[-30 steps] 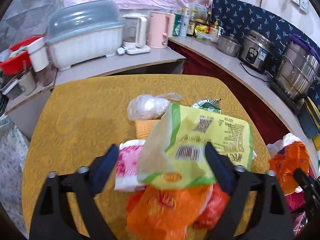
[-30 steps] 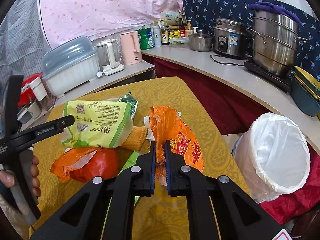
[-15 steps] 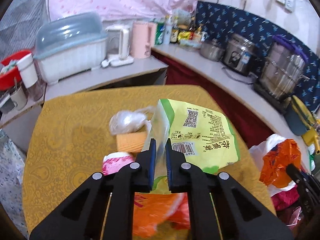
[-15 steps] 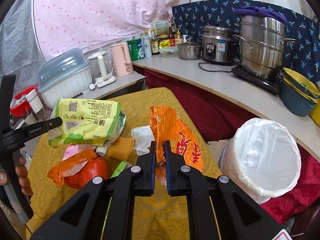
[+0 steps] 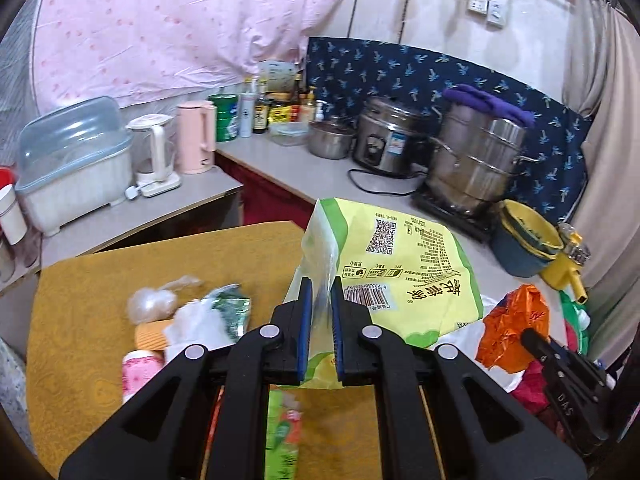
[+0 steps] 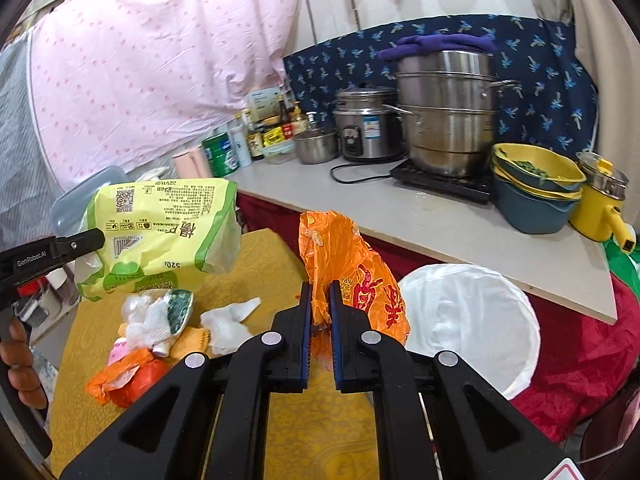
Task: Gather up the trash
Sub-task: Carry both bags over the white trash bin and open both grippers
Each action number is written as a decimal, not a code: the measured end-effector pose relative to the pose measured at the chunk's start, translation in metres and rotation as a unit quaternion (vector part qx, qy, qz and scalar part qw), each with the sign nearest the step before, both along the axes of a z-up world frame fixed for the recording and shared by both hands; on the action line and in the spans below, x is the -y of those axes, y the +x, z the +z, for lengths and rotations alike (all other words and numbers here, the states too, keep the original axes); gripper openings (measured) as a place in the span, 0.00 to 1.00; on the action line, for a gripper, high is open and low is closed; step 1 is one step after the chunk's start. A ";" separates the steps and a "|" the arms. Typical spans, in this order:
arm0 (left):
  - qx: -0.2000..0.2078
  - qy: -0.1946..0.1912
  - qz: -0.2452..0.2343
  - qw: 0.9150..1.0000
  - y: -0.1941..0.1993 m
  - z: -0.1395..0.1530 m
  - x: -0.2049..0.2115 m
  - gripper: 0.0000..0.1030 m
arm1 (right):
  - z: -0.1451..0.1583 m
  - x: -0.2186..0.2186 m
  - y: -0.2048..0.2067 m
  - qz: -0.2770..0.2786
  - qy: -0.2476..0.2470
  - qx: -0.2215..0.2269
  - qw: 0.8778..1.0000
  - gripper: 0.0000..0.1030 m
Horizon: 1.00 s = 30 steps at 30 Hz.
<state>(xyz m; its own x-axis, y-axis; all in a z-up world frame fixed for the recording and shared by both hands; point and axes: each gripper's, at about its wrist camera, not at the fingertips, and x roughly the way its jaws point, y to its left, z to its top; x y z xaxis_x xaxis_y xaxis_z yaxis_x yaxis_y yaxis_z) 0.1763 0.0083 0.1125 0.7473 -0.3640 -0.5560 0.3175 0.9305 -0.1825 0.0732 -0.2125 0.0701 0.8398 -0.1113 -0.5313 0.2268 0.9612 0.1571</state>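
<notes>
My left gripper (image 5: 319,308) is shut on a yellow-green food bag (image 5: 400,276) and holds it in the air above the yellow table (image 5: 100,312); the bag also shows in the right wrist view (image 6: 160,228). My right gripper (image 6: 320,312) is shut on an orange plastic bag (image 6: 352,276), held above the table's right edge, left of a bin lined with a white bag (image 6: 468,316). More trash lies on the table: a crumpled orange bag (image 6: 128,376), white tissue (image 6: 228,320), a green wrapper (image 6: 180,308).
A counter (image 6: 440,220) runs behind the bin with steel pots (image 6: 444,112), a rice cooker (image 6: 364,124), stacked bowls (image 6: 532,188), bottles. A dish box (image 5: 72,160) and kettles (image 5: 192,140) stand on a side counter. Red cloth (image 6: 580,372) lies beside the bin.
My left gripper closed on the yellow-green bag and lifted it up off the pile. My right gripper rose and moved right with the orange bag, nearer the bin.
</notes>
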 end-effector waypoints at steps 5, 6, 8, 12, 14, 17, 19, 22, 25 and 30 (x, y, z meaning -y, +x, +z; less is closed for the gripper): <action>-0.028 -0.026 -0.029 0.999 0.004 0.003 0.025 0.09 | -0.001 0.023 -0.011 -0.017 0.006 0.002 1.000 0.08; -0.031 -0.028 -0.033 0.999 0.004 0.003 0.028 0.09 | -0.001 0.026 -0.013 -0.020 0.007 0.002 1.000 0.08; -0.034 -0.026 -0.040 0.998 0.004 0.002 0.037 0.09 | -0.004 0.035 -0.016 -0.029 0.011 0.004 1.000 0.08; -0.042 -0.015 -0.053 0.998 0.005 -0.006 0.060 0.09 | -0.011 0.056 -0.018 -0.043 0.022 0.004 0.999 0.08; -0.045 -0.008 -0.060 0.997 0.005 -0.011 0.074 0.09 | -0.015 0.069 -0.017 -0.049 0.030 0.002 0.998 0.08; -0.052 0.004 -0.075 0.996 0.007 -0.021 0.100 0.09 | -0.023 0.090 -0.015 -0.057 0.045 -0.003 0.997 0.08; -0.056 0.015 -0.085 0.995 0.008 -0.029 0.121 0.09 | -0.030 0.104 -0.012 -0.062 0.054 -0.005 0.997 0.08; -0.063 0.029 -0.101 0.992 0.011 -0.043 0.152 0.09 | -0.039 0.121 -0.007 -0.069 0.063 -0.009 0.996 0.08; -0.071 0.043 -0.116 0.990 0.015 -0.059 0.183 0.09 | -0.050 0.134 0.001 -0.075 0.066 -0.017 0.995 0.08; -0.079 0.067 -0.130 0.986 0.020 -0.082 0.221 0.09 | -0.070 0.159 0.008 -0.093 0.075 -0.032 0.992 0.12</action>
